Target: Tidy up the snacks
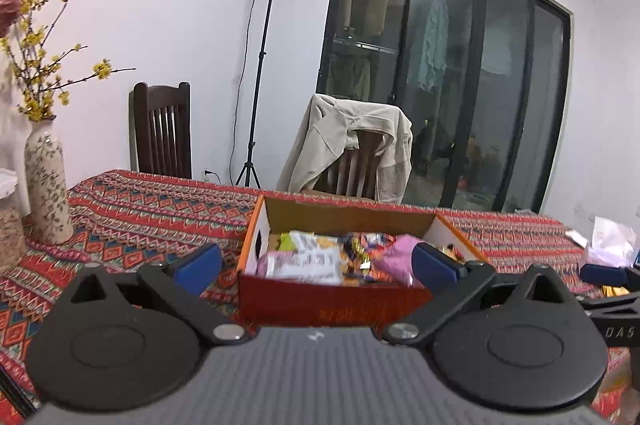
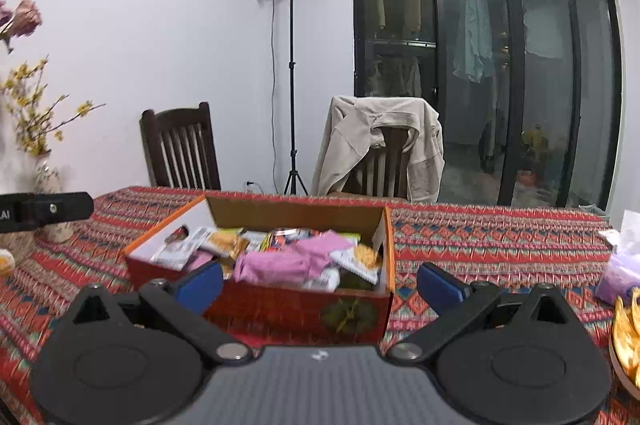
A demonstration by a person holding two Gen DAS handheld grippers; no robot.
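An open cardboard box [image 1: 320,299] [image 2: 296,309] with a red front wall stands on the patterned tablecloth, filled with several snack packets, among them pink packets [image 2: 280,263] [image 1: 394,253] and yellow ones. My left gripper [image 1: 318,265] hovers open just in front of the box, its blue pads apart and nothing between them. My right gripper [image 2: 320,283] is open too, level with the box's right front corner and holding nothing. The right gripper's tip [image 1: 604,275] shows at the right edge of the left wrist view.
A floral vase [image 1: 46,185] with yellow branches stands at the table's left. A plate of orange slices [image 2: 628,337] and a purple bag [image 2: 620,275] sit at the right edge. Two wooden chairs [image 2: 180,149], one draped with a beige jacket [image 2: 380,141], stand behind the table.
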